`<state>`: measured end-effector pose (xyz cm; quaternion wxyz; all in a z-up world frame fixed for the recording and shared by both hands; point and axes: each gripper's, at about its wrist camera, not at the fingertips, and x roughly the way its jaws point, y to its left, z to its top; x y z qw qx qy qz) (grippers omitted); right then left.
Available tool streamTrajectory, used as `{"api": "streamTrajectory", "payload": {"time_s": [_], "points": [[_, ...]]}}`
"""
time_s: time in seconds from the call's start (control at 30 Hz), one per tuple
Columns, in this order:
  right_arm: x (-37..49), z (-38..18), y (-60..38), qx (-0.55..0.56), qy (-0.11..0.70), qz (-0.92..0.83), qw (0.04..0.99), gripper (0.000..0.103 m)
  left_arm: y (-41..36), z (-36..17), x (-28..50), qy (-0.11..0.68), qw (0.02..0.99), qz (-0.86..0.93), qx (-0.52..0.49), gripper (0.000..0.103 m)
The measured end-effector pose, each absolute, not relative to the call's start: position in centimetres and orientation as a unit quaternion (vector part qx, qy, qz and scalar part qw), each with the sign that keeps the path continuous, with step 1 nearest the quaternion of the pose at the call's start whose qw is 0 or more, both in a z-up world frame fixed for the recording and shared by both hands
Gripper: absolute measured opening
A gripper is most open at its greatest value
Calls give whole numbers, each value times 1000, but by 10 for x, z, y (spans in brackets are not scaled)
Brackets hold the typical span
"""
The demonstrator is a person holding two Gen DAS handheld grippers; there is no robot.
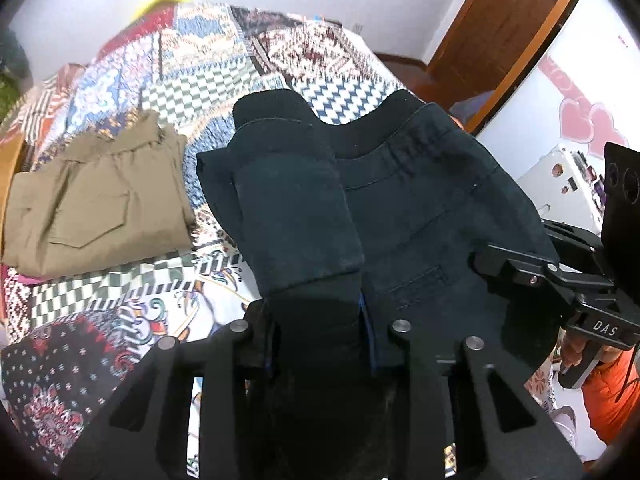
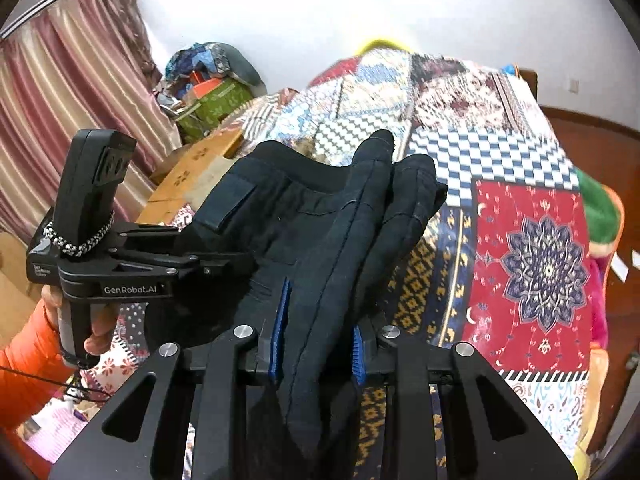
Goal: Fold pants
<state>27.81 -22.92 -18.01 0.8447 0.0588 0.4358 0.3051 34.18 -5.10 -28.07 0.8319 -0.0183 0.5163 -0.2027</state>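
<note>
Dark navy pants, folded into a thick bundle, hang in the air above the bed between both grippers. My left gripper is shut on one end of the bundle, and the cloth fills the gap between its blue pads. My right gripper is shut on the other end, with its blue pads pressing on the folded legs. In the other view each gripper shows from the side: the right gripper at the right and the left gripper at the left, both buried in the pants.
A patchwork bedspread covers the bed below. Folded khaki pants lie on it at the left. A wooden door stands at the back right. Curtains, piled boxes and an orange sleeve are at the left.
</note>
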Motion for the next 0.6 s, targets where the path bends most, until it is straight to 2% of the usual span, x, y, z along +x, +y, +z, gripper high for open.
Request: {"api": "streamTrajectory", "payload": {"time_s": [0.4, 0.6], "points": [[269, -130, -187, 33, 384, 325, 864, 23, 3, -220, 308, 453, 872, -180, -51, 31], [279, -120, -163, 42, 365, 335, 868, 23, 37, -204, 315, 431, 884, -166, -75, 31]]}}
